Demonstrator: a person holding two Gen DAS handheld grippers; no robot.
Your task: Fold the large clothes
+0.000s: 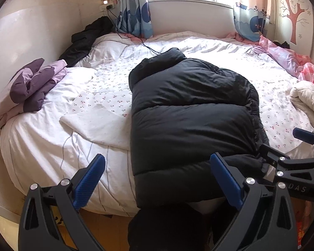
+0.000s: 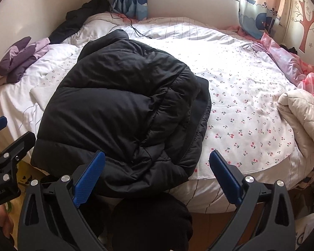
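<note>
A black puffer jacket [image 1: 188, 115] lies lengthwise on the bed, its sides folded in, hem hanging over the near edge; it also shows in the right wrist view [image 2: 119, 104]. My left gripper [image 1: 157, 179] is open and empty, held just off the bed's near edge at the jacket's hem. My right gripper [image 2: 157, 177] is open and empty, over the jacket's near right corner. The right gripper also shows at the right of the left wrist view [image 1: 282, 144], by the jacket's right edge. The left gripper shows at the left edge of the right wrist view [image 2: 8, 138].
The bed has a white cherry-print sheet [image 2: 240, 108]. A purple jacket [image 1: 31, 83] lies at its left edge, another dark garment [image 1: 83, 39] at the far left corner, a cream quilt [image 2: 299, 113] and pink bedding [image 1: 286, 58] on the right. A black cable [image 1: 144, 46] crosses the far side.
</note>
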